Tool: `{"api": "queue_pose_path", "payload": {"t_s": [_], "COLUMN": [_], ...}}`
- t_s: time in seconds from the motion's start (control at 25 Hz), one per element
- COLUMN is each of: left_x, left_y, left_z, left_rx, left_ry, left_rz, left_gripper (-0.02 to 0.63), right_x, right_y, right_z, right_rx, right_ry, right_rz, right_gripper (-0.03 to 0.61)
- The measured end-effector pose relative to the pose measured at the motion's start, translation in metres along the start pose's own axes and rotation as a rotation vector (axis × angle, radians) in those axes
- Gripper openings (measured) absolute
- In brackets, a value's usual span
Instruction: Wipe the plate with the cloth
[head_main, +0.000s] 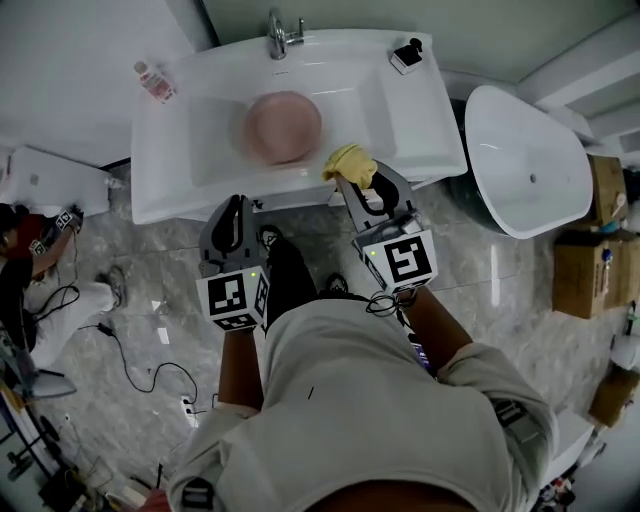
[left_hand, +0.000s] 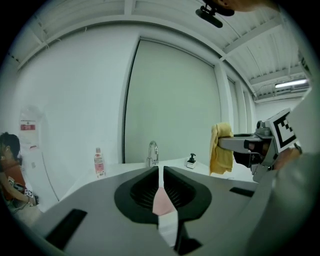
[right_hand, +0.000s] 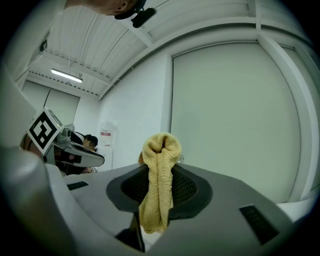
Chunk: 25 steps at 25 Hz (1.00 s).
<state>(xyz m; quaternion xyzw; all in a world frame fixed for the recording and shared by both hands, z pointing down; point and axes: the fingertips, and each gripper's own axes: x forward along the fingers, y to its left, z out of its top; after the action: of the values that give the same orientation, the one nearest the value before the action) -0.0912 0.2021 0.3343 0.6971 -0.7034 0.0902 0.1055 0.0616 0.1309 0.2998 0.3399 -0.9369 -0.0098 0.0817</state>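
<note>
My right gripper (head_main: 365, 185) is clamping the yellow terry cloth (head_main: 350, 163); my left gripper (head_main: 237, 205) is hanging closed, empty. The round pink plate (head_main: 284, 127) is lying unheld in the white sink (head_main: 400, 120), risking skidding under wiping.

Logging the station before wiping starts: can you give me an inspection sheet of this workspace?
Surface: white sink, tap at the back.
Job's things: pink plate lying in the basin; yellow cloth over the sink's front edge.
Clutter: bottle and soap dispenser on the sink top.
Grippers: right gripper shut on the cloth; left gripper shut, empty.
Cables: black cable on the floor.
Surroundings: bathtub, cardboard boxes, a person at left.
</note>
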Motion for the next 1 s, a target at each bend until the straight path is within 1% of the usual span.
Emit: {"api": "queue_pose_path", "payload": {"t_s": [0.12,0.28,0.4,0.56,0.76,0.8,1.0], "left_x": [0.045,0.108,0.136,0.163,0.196,0.201,0.235], "left_y": [0.026,0.067,0.090,0.120,0.141,0.143,0.145], "left_z": [0.002,-0.006,-0.014,-0.034,-0.077,-0.083,-0.104], "left_rx": [0.002,0.014,0.001,0.004,-0.061,-0.061,-0.010], "left_ry": [0.008,0.078,0.116,0.174,0.284,0.301,0.370], "left_rz": [-0.053,-0.125,-0.179,-0.238,-0.244,-0.241,-0.239], "left_gripper": [0.026,0.026,0.026,0.026,0.026,0.026,0.026], "right_x": [0.039,0.095,0.127,0.161,0.191,0.195,0.220], "right_y": [-0.009,-0.013,-0.014,-0.009,-0.009,-0.009,-0.026], "right_z": [-0.005,-0.010,-0.020,-0.038,-0.070,-0.075,-0.107], "right_rx": [-0.009,0.002,-0.009,0.028,0.040,0.044,0.036], "right_ry": [0.047,0.130,0.197,0.265,0.364,0.376,0.437], "right_rz": [-0.038,-0.063,-0.091,-0.127,-0.101,-0.097,-0.079], "right_gripper": [0.094,0.094,0.094,0.094,0.094,0.094,0.094]}}
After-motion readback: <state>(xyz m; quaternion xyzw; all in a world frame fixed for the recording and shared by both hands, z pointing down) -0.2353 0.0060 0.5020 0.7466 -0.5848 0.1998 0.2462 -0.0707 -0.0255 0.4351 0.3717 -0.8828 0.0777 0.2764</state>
